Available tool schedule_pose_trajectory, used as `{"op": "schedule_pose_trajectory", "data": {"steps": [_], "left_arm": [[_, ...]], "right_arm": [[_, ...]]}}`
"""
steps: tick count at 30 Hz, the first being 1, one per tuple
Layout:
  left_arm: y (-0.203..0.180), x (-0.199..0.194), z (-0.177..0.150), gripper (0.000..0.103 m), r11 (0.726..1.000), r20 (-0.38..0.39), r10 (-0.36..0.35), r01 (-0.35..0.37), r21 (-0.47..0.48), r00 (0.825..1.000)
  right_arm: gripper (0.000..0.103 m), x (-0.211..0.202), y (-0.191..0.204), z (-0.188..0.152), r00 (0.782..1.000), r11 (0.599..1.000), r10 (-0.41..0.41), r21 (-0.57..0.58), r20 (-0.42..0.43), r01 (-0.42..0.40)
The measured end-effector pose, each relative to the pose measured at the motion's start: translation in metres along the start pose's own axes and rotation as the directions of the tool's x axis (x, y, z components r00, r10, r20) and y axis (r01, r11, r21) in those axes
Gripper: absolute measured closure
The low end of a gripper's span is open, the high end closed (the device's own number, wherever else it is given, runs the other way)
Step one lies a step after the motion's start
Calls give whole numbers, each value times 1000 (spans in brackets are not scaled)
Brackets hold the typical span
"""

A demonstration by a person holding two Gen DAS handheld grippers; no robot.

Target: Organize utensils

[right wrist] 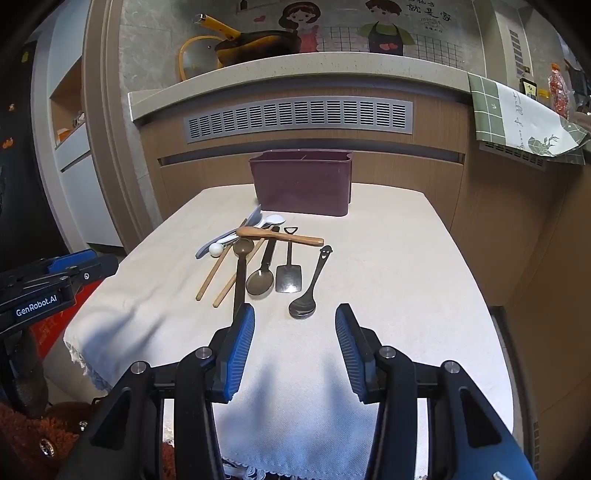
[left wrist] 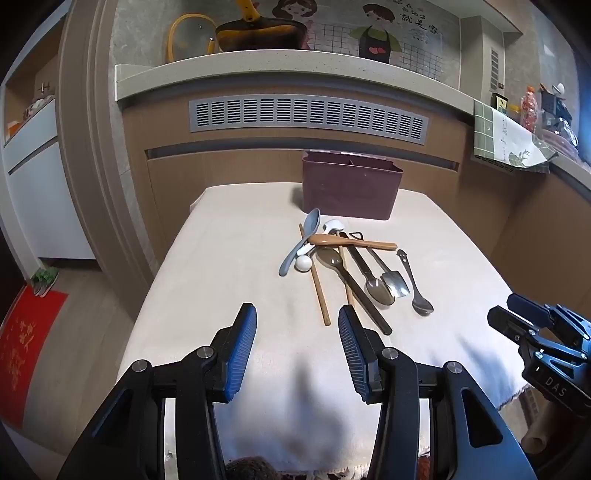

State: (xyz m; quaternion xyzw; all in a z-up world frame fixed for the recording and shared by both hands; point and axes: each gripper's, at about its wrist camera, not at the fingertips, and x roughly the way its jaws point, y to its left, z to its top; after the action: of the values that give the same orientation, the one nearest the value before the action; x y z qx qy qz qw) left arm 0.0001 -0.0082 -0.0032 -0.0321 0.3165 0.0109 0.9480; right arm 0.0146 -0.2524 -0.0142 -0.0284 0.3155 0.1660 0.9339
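A heap of utensils lies mid-table: a grey-blue spoon (left wrist: 300,246), a white spoon (left wrist: 332,225), a tan wooden spoon (left wrist: 351,242), wooden chopsticks (left wrist: 320,291), dark spoons (left wrist: 369,280), a small metal shovel spoon (left wrist: 396,283) and a metal smiley-handled spoon (left wrist: 415,288) (right wrist: 312,284). A maroon utensil box (left wrist: 351,184) (right wrist: 301,182) stands behind them. My left gripper (left wrist: 297,315) is open and empty, near the table's front. My right gripper (right wrist: 294,315) is open and empty, just short of the metal spoon; it also shows in the left wrist view (left wrist: 509,314).
The table wears a cream cloth (left wrist: 229,258) with fringed front edge. A wooden counter front with a grey vent (left wrist: 308,112) rises behind the table. A yellow-handled pan (left wrist: 258,33) sits on the ledge above. A green checked towel (left wrist: 506,140) hangs at right. A red mat (left wrist: 26,347) lies on the floor at left.
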Motion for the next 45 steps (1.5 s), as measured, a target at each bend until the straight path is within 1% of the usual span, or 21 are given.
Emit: {"op": "schedule_pose_trajectory", "data": {"steps": [45], "left_arm": [[-3, 0, -3, 56, 1000, -14, -13, 13, 0, 1000]], "right_arm": [[60, 1, -1, 0, 1000, 1000, -8, 1, -8, 8]]}}
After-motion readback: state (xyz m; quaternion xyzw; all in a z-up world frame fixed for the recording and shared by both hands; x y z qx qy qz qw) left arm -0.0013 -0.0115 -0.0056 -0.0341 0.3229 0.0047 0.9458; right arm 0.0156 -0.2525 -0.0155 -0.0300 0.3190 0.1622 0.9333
